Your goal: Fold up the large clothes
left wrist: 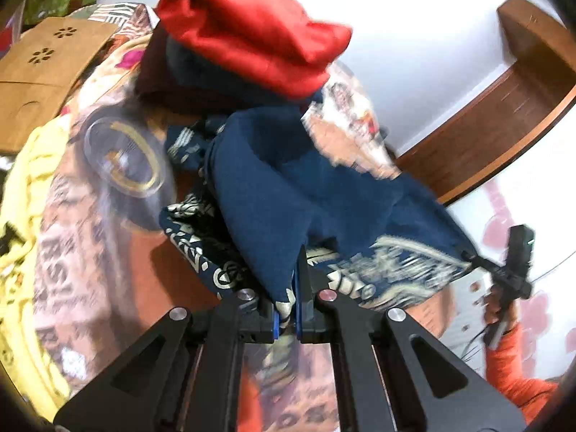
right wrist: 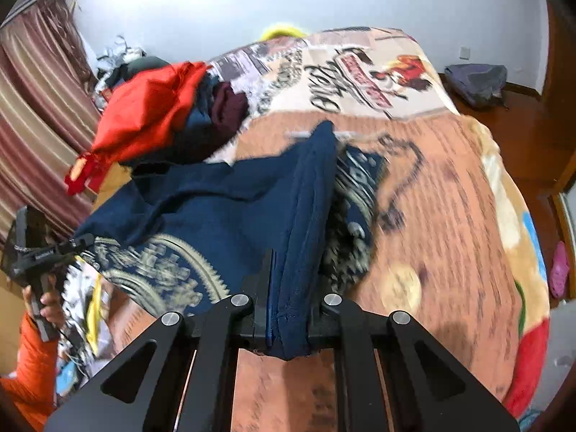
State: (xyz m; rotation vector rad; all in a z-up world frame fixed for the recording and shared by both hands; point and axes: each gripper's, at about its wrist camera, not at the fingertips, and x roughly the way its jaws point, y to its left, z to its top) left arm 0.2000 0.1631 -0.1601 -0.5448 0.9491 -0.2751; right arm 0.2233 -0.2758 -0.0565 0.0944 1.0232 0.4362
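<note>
One navy garment [left wrist: 266, 194] with a cream printed pattern, crumpled and partly lifted off the bed, near the middle of the bedspread [right wrist: 450, 187]. It hangs stretched between two grippers.

Left gripper [left wrist: 287, 309]: jaws closed tight on a corner of the navy garment, cloth pinched between the blue pads. In the right wrist view the same gripper [right wrist: 81, 242] appears at the far left edge, clamped on the garment's edge, with a hand [right wrist: 48, 302] in an orange sleeve [right wrist: 32, 360] behind it.

Right gripper [right wrist: 288, 324]: jaws closed on a thick fold of the navy garment [right wrist: 223, 208]. In the left wrist view it shows at the right [left wrist: 471, 256], holding the garment's far corner, a hand [left wrist: 495, 306] and orange sleeve [left wrist: 511, 363] below it.

One pile of other clothes [left wrist: 223, 82] at the far side of the bed: one red item [left wrist: 252, 32] on top, one dark maroon item [right wrist: 230, 108] and dark blue cloth beneath.

One yellow cloth [left wrist: 21, 216] along the bed's edge.

One cardboard box [left wrist: 39, 82] with flower-shaped cut-outs, beside the bed.

Surface: a bed covered by an orange and cream bedspread printed with lettering and pictures.

Room: white walls, one striped curtain [right wrist: 39, 108], brown wooden floor [right wrist: 522, 108], one grey bag [right wrist: 475, 82] on the floor by the wall, one pink slipper [right wrist: 559, 270]. Both views are motion-blurred.
</note>
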